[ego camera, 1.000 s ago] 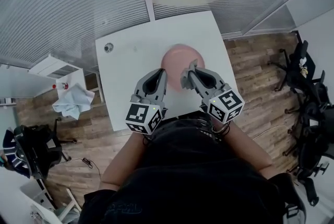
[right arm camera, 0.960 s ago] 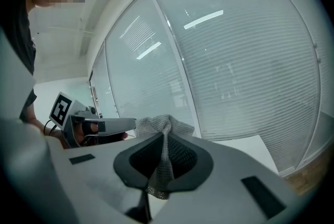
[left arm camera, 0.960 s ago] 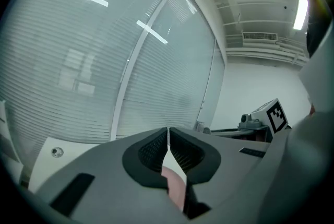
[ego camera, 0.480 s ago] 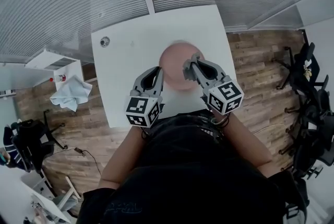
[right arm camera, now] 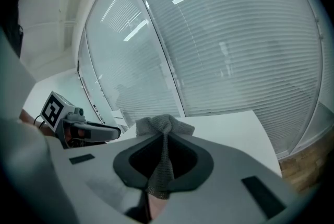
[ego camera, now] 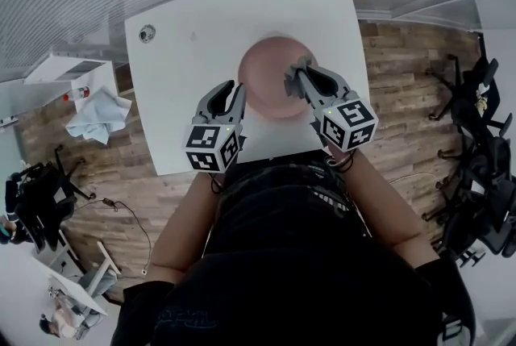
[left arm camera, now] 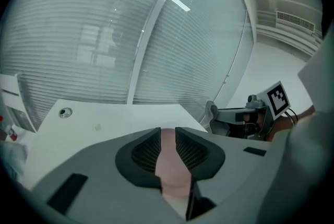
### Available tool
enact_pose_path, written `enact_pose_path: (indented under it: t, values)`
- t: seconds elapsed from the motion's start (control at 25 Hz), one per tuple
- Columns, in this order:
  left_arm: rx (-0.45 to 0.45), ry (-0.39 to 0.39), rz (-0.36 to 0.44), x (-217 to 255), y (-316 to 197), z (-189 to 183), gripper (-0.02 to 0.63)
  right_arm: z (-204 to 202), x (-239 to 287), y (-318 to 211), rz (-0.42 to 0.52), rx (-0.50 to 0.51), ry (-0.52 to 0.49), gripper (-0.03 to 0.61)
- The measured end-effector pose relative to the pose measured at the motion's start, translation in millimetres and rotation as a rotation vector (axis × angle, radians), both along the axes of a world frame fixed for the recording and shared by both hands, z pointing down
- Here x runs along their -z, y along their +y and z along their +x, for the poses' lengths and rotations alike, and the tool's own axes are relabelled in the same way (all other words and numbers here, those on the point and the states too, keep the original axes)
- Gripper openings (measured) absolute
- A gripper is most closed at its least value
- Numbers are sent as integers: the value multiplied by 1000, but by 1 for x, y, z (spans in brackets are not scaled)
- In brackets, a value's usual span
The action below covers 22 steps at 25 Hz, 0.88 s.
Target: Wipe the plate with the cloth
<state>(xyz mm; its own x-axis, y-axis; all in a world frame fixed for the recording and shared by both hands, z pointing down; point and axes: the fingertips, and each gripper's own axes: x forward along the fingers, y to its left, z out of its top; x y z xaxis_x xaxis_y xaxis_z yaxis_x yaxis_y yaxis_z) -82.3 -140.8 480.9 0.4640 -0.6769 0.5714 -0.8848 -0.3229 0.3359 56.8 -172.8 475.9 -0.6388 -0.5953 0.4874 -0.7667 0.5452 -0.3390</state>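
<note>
A pink plate (ego camera: pixel 270 66) lies on the white table (ego camera: pixel 201 22), close to its near edge. My left gripper (ego camera: pixel 232 88) is at the plate's left rim and its jaws are opening. The left gripper view shows the plate (left arm camera: pixel 169 165) through the gap of the left gripper (left arm camera: pixel 168 137), with no pad pressing on it. My right gripper (ego camera: pixel 295 72) hangs over the plate's right side. It is shut on a grey knitted cloth (right arm camera: pixel 163 126), which bunches up past the tips of the right gripper (right arm camera: pixel 164 139).
A small round fitting (ego camera: pixel 147 33) sits in the table's far left corner. Off the table to the left are a light blue rag (ego camera: pixel 95 114) and a white shelf (ego camera: pixel 60 66). Black office chairs (ego camera: pixel 476 135) stand at the right. A glass wall with blinds runs behind the table.
Both grippers have come down toward the plate. The left jaws, shut before, now stand apart. The right gripper still holds the cloth.
</note>
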Motion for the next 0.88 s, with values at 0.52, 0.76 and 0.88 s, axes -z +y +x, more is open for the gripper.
enact_pose_path:
  t: [0.52, 0.76, 0.88]
  values:
    - [75, 5, -204, -87, -4, -1, 127, 7, -80, -22, -128, 37, 114, 40]
    - [91, -17, -269, -117, -8, -3, 129, 6, -112, -32, -204, 53, 156, 40]
    - [101, -41, -293, -130, -8, -8, 129, 4, -128, -31, -248, 69, 197, 40]
